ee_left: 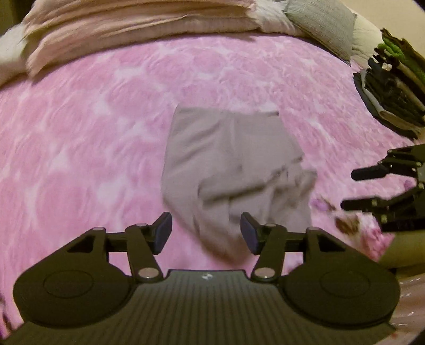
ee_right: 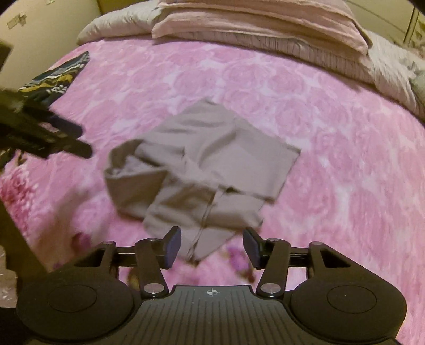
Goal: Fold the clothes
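A beige garment lies partly folded and crumpled on the pink bedspread, its near end bunched. My left gripper hovers open just above that near end, with nothing between its fingers. In the right wrist view the same garment lies spread in the middle of the bedspread. There my right gripper is open over the garment's near corner. The right gripper also shows open at the right edge of the left wrist view, and the left gripper at the left edge of the right wrist view.
A stack of folded dark and green clothes sits at the right of the bed. Pink pillows and a grey quilt line the head of the bed. A patterned dark garment lies at the far left.
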Motion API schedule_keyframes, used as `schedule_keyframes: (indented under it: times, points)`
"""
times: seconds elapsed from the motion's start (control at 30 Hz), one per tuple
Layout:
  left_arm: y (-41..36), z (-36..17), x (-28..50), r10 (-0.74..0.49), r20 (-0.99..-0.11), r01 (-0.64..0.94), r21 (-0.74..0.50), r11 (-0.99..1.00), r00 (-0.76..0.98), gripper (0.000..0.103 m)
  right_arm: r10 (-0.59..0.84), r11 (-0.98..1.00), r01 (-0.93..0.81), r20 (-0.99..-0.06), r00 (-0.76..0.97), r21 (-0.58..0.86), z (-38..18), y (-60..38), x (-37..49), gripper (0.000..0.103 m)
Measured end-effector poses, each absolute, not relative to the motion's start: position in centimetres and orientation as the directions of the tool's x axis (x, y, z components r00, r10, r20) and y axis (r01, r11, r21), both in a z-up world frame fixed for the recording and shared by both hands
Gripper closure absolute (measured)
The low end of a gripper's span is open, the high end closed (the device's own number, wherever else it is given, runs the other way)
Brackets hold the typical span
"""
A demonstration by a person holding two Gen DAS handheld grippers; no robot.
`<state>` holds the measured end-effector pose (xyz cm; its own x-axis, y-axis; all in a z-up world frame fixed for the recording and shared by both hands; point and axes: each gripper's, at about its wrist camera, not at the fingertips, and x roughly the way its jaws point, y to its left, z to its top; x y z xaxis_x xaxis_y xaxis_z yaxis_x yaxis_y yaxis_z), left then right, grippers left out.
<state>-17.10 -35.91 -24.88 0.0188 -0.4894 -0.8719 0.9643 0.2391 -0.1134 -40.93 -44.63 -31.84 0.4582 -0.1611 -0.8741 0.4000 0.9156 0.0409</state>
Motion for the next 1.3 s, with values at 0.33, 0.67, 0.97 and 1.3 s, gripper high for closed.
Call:
schedule_keyframes:
  times: [0.33,0.67,0.97,1.3]
  points:
    - [-44.8,-32.2,-16.0,-0.303,-0.94,0.985,-0.128,-0.112,-0.157,0.101,-0.062,0.979,0.198,-0.851,0.522,0.05,-38.1,-45.5,-35.9,0.042]
    - [-34.8,-24.5,-10.6,-0.427,-0.904,0.982,-0.089,0.169,-0.008,0.103,0.134,0.934,0.223,-0.853,0.505,0.279,-33.2,-38.5,-39.1,0.103]
    - [-26.2,-25.9,-7.2,-0.304,-0.948,0.916,-0.04,0.4,0.091,0.103,0.222,0.908,0.212,-0.844,0.487,0.361,-32.9,-37.0,-37.9,0.094]
    - [-26.8,-27.1,-8.2,-0.366,-0.928,0.926,-0.076,0.369,0.069,0.077,-0.047,0.95,0.298,-0.9,0.433,0.094,-33.1,-42.8,-36.9,0.047]
